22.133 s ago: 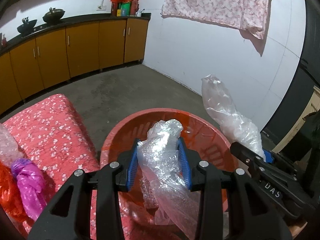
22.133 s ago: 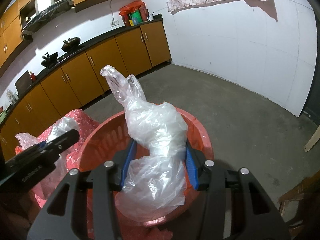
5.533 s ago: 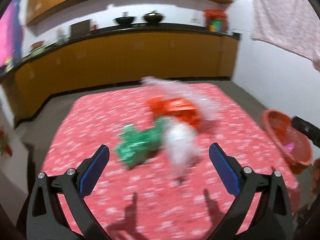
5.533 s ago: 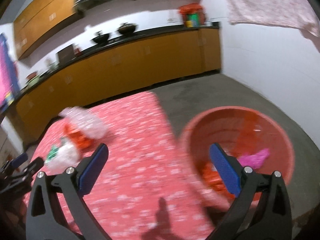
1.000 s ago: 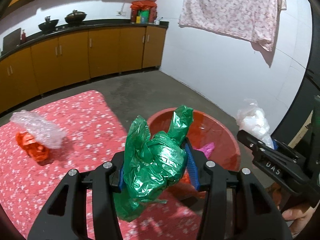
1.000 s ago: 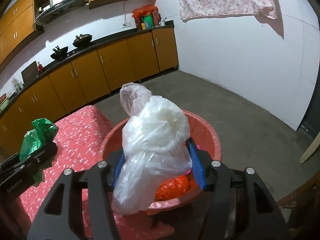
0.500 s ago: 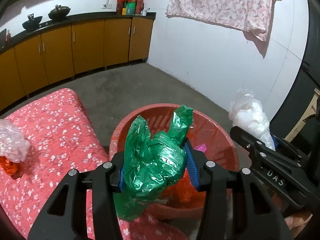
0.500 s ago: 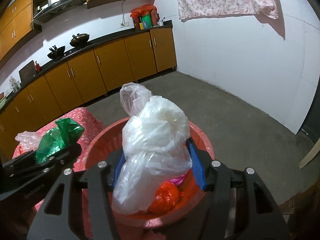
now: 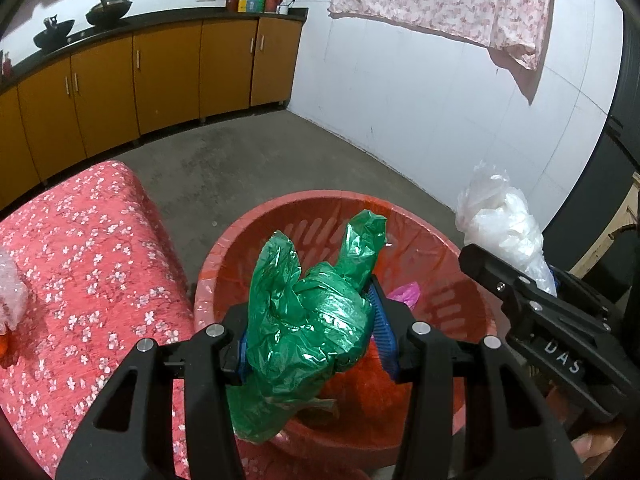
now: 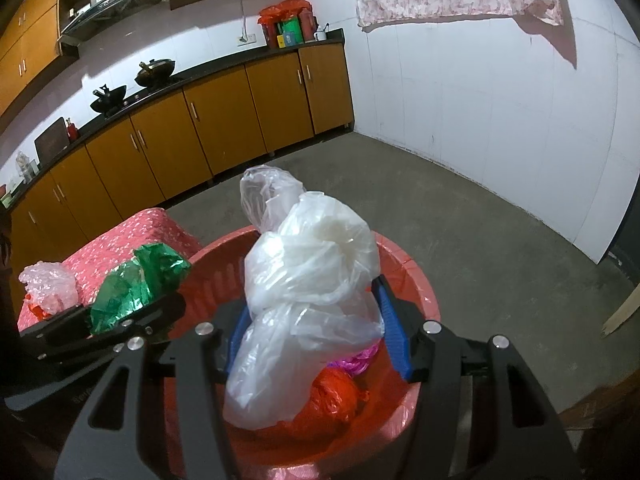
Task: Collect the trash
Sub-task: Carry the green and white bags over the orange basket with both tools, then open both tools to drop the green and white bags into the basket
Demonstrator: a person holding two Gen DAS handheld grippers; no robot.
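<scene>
- Crumpled green plastic bag (image 9: 308,320): light and soft; your left tongs (image 9: 316,344) clenched its bunched middle.
- Your right tongs (image 10: 316,340) clenched the crumpled white plastic bag (image 10: 312,280) over the round red plastic basket (image 10: 416,280).

Each camera sits on its own gripper and looks forward and down along the fingers, very near the red basket (image 9: 280,216). Both views share this basket (image 10: 404,264), the floor, the cabinets (image 9: 168,76) and the white wall (image 10: 480,120).
</scene>
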